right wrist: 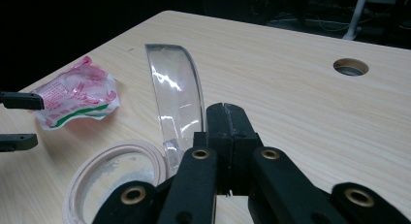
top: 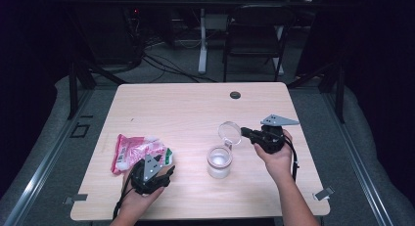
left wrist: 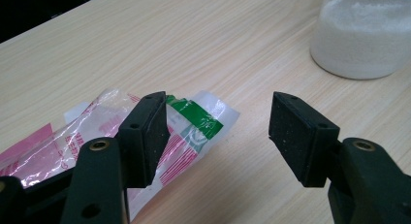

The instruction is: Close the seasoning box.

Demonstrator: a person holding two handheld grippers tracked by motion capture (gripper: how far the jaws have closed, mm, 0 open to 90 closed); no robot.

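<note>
Left tool (left wrist: 218, 132) rests low with jaws spread wide; right tool (right wrist: 228, 122) is clamped tight, held level.

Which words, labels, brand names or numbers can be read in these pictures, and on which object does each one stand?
No text can be read.
Plastic bag: red and green print, too blurred to read.
Jar of white powder: no label seen.
Clear lid: no marking.
Left gripper and right gripper: no lettering.
</note>
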